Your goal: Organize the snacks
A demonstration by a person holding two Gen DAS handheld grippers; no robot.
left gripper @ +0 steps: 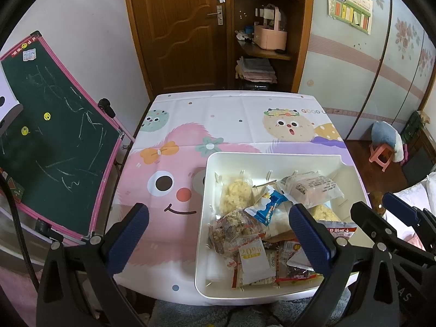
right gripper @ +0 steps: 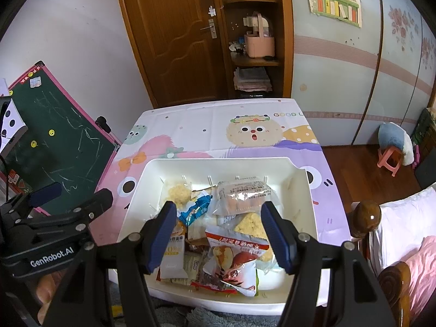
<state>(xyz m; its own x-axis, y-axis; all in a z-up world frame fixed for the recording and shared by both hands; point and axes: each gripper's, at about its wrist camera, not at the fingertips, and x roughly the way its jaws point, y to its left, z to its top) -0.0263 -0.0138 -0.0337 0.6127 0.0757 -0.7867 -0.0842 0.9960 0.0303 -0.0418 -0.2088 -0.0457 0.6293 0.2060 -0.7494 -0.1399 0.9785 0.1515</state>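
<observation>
1 bin, approx 10 snack pkts, 2 claws.

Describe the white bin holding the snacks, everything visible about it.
The white bin is a rectangular, smooth plastic-looking tub with rounded corners and tall walls, with small upright slots along its inner walls. It sits upright on the cartoon tablecloth at the near table edge, filled with a loose pile of wrapped snacks. Neither tool touches it.

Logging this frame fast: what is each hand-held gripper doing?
Left hand-held gripper: open, holding nothing.
Right hand-held gripper: open, holding nothing.
</observation>
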